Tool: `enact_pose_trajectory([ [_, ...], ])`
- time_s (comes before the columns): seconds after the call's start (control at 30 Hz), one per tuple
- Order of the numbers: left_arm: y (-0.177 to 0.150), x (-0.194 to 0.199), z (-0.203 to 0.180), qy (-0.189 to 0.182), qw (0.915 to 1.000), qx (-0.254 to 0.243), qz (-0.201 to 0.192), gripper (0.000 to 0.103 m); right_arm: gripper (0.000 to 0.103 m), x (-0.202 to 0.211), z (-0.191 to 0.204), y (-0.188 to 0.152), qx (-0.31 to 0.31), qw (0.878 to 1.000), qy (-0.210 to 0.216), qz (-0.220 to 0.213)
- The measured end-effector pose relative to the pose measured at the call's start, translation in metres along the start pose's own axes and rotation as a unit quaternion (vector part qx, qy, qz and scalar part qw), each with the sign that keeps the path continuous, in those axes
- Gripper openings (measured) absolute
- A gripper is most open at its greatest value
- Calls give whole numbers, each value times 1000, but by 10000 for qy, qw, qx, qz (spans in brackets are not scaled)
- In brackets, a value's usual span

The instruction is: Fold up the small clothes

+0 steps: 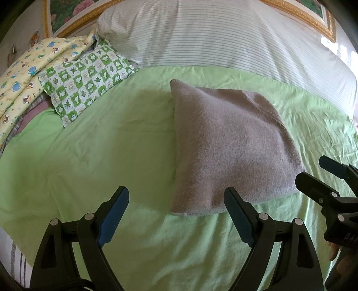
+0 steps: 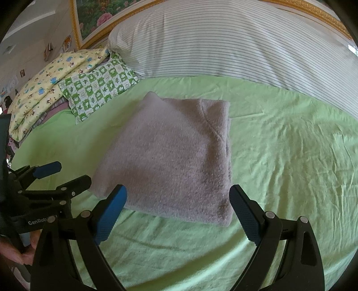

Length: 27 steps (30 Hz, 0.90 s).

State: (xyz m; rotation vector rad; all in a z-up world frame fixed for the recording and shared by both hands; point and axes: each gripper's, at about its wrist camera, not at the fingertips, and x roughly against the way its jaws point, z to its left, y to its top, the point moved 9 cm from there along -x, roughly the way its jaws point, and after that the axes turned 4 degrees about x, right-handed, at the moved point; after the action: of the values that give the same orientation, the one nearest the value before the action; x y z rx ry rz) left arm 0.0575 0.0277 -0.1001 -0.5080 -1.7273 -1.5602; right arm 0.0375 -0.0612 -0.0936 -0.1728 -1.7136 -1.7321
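A grey knitted garment [image 1: 228,145] lies folded into a compact rectangle on the green bed sheet [image 1: 111,145]; it also shows in the right wrist view [image 2: 170,161]. My left gripper [image 1: 176,201] is open and empty, just short of the garment's near left corner. My right gripper [image 2: 177,201] is open and empty, its fingers to either side of the garment's near edge. The right gripper also shows at the right edge of the left wrist view [image 1: 313,172]. The left gripper also shows at the left of the right wrist view [image 2: 64,174].
A large striped white pillow [image 1: 223,38] lies across the back. A green-and-white checked pillow [image 1: 87,78] and a yellow cartoon-print quilt [image 1: 26,73] lie at the back left. A gold-framed headboard [image 2: 94,20] stands behind. The green sheet [image 2: 290,145] extends to the right.
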Motion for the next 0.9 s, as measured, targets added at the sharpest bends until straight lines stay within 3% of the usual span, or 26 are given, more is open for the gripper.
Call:
enact_pose_trajectory([
  [0.9, 20, -7, -2, -99, 9998, -148, -36, 87, 93, 1, -12, 15, -249, 9996, -108, -101],
])
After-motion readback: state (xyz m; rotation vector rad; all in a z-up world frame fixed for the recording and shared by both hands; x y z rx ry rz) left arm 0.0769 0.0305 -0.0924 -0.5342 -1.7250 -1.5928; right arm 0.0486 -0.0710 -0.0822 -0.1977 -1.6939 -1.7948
